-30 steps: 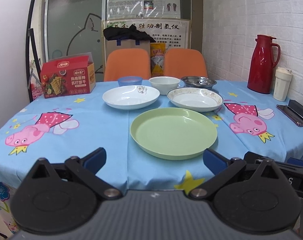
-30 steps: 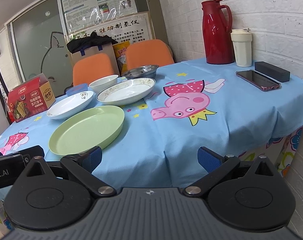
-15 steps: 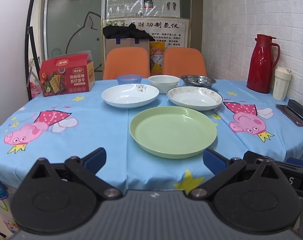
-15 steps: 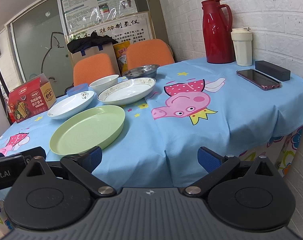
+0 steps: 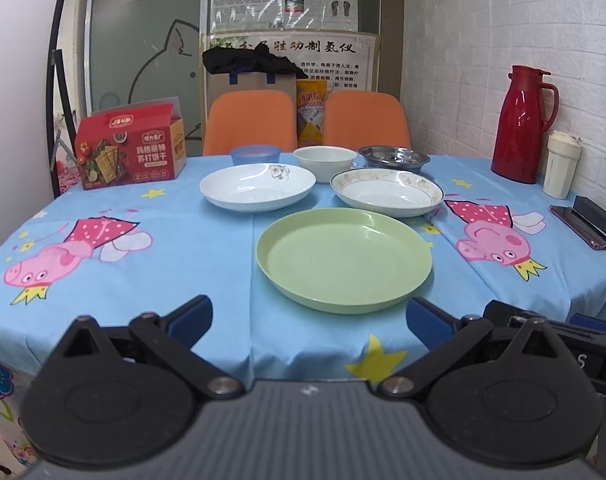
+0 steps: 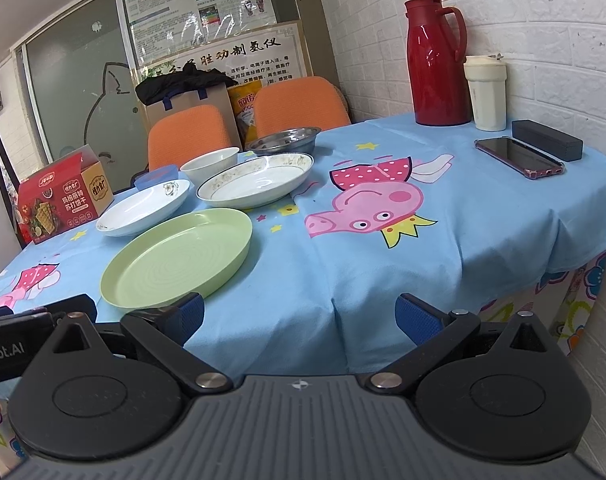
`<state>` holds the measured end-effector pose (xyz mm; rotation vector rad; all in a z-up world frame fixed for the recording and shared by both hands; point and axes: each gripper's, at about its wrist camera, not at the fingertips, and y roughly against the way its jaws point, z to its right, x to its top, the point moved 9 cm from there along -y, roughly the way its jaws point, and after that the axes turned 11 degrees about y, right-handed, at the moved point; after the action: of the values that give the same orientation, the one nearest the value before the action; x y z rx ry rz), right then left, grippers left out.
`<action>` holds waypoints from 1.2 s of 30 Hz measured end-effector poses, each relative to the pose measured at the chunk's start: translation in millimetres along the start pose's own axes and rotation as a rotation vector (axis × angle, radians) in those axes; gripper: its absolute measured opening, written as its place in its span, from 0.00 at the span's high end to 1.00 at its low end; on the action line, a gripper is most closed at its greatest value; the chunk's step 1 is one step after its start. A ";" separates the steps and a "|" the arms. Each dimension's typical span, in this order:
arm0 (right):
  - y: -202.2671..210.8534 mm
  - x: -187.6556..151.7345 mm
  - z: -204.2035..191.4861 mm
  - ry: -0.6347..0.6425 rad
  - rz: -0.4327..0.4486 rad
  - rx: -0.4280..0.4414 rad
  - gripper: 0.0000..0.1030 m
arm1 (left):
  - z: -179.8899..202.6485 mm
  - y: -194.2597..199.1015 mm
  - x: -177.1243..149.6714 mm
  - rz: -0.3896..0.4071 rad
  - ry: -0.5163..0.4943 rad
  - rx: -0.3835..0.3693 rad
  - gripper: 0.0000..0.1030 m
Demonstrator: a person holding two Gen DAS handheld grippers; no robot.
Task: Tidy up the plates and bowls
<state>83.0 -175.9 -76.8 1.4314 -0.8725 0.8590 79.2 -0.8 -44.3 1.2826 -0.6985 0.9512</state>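
Two grippers, left (image 5: pixel 309 314) and right (image 6: pixel 299 312), jaws apart, empty; "obot.AI" lettering (image 6: pixel 3 356) alongside.

White brick wall (image 5: pixel 503 20), two orange chairs (image 5: pixel 250 122), frosted glass panel (image 5: pixel 143 48)

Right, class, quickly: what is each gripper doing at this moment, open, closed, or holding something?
Left gripper: open, holding nothing, short of the green plate.
Right gripper: open, holding nothing, over the table edge.
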 end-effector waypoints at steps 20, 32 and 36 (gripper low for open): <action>-26.8 9.4 17.6 -0.017 -0.045 -0.009 0.00 | -14.7 -51.3 26.8 -0.051 0.032 0.046 0.00; -72.0 36.1 -15.0 0.060 -0.072 0.103 0.00 | -30.9 -94.8 44.0 -0.127 0.061 0.066 0.00; -97.1 36.4 -28.8 0.114 -0.110 0.127 0.00 | -43.0 -115.6 49.1 -0.203 0.105 0.017 0.00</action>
<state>185.8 -145.5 -86.6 1.5107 -0.6575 0.9165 200.8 48.9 -63.6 1.2822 -0.4699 0.8525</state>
